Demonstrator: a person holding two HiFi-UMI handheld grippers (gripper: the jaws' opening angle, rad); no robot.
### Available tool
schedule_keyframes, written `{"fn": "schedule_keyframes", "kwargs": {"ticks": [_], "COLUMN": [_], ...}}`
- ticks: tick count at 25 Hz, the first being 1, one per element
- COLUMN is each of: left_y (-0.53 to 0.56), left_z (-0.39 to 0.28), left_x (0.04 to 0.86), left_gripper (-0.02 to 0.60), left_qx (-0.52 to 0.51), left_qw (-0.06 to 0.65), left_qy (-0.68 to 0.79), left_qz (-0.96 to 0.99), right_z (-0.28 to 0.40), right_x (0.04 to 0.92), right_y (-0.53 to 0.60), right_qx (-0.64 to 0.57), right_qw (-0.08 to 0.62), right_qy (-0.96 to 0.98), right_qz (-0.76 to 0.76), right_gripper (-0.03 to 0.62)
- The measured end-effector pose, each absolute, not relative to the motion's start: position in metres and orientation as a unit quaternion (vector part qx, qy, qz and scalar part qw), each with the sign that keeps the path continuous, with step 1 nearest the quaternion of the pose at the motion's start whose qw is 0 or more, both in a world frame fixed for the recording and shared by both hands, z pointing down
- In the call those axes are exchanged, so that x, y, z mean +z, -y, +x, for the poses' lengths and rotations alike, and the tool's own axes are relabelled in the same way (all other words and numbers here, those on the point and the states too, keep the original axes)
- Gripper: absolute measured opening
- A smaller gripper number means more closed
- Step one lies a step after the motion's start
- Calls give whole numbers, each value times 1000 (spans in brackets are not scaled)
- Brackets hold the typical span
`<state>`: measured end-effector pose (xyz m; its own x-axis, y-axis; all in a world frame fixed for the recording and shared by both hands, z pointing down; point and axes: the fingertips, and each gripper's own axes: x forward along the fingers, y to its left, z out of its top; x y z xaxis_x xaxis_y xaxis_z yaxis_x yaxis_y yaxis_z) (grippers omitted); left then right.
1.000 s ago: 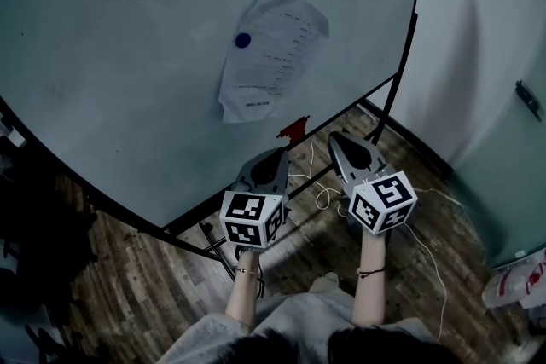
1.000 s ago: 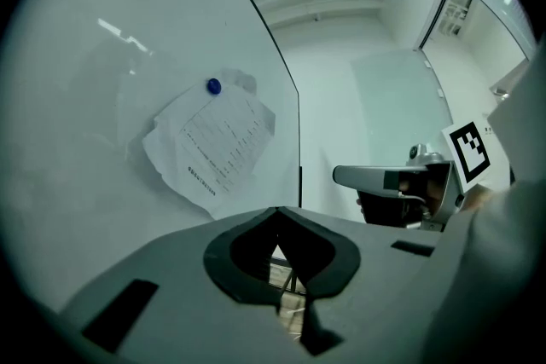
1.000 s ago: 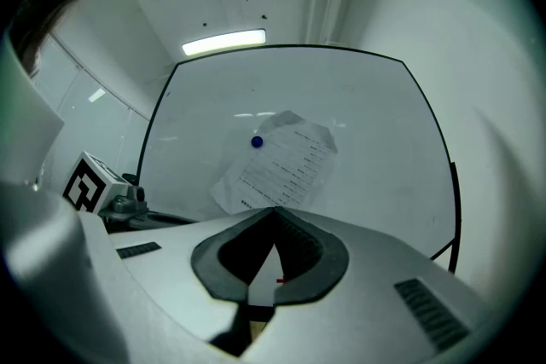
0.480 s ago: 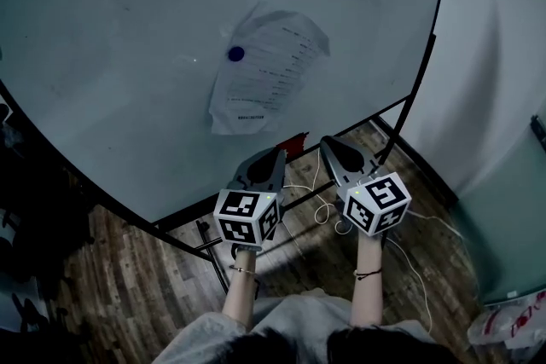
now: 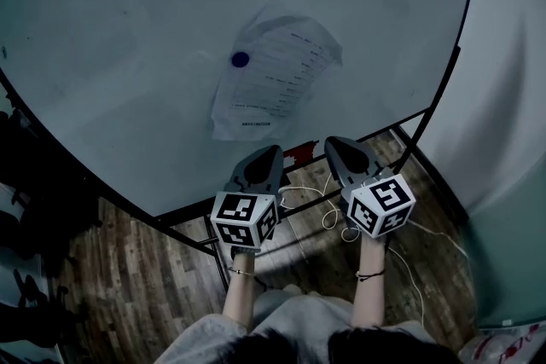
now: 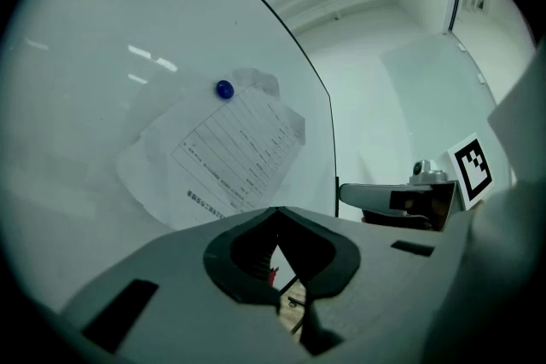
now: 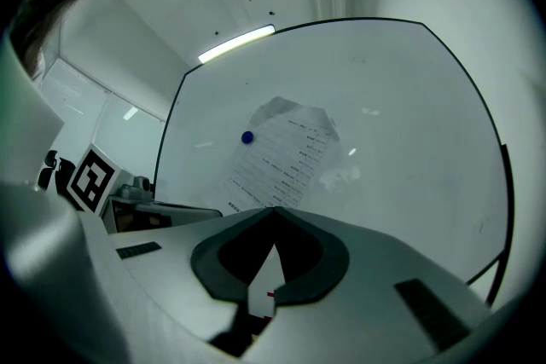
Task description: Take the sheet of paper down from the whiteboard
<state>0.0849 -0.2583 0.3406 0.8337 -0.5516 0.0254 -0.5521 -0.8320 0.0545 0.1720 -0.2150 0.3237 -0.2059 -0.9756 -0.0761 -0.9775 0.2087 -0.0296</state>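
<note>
A crumpled printed sheet of paper [image 5: 275, 77] hangs on the whiteboard [image 5: 119, 55], pinned by a round blue magnet [image 5: 240, 59] near its upper left corner. My left gripper [image 5: 271, 151] is shut and empty, pointing at the board just below the sheet. My right gripper [image 5: 334, 142] is next to it on the right, also shut and empty. Neither one touches the paper. The left gripper view has the paper [image 6: 230, 153] and magnet [image 6: 223, 89] above my left gripper [image 6: 275, 213]. In the right gripper view, the paper [image 7: 286, 158] and magnet [image 7: 247, 137] lie ahead of my right gripper [image 7: 273, 210].
A small red object [image 5: 297, 155] sits at the board's lower edge. The board's dark stand and a white cable [image 5: 328, 205] are on the wooden floor [image 5: 128, 286] below. A pale wall [image 5: 503, 124] stands to the right, and dark furniture [image 5: 34, 209] to the left.
The view has shifted, so the board and paper sit a little lower and further right. Both grippers stay shut, side by side below the sheet. The paper is still pinned.
</note>
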Motion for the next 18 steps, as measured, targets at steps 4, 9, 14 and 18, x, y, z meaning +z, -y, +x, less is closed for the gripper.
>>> {"fn": "schedule_keyframes", "kwargs": {"ticks": [4, 9, 14, 18], "left_y": [274, 287, 296, 302], "left_z": [82, 78, 72, 73], "left_x": [328, 316, 307, 303], "left_gripper": [5, 5, 5, 5], "left_qx": [-5, -1, -3, 11], "left_qw": [24, -7, -27, -49], "left_qy": [295, 302, 325, 350], "left_qz": [955, 953, 945, 936], "right_z": [176, 177, 178, 191], "right_x": [319, 312, 317, 311], "right_y": [235, 256, 270, 280], "right_qx": [14, 17, 9, 4], "right_qw": [50, 71, 80, 92], "right_qy": [-779, -778, -777, -781], "right_qz": [-624, -624, -624, -617], "right_gripper": [0, 0, 0, 0]}}
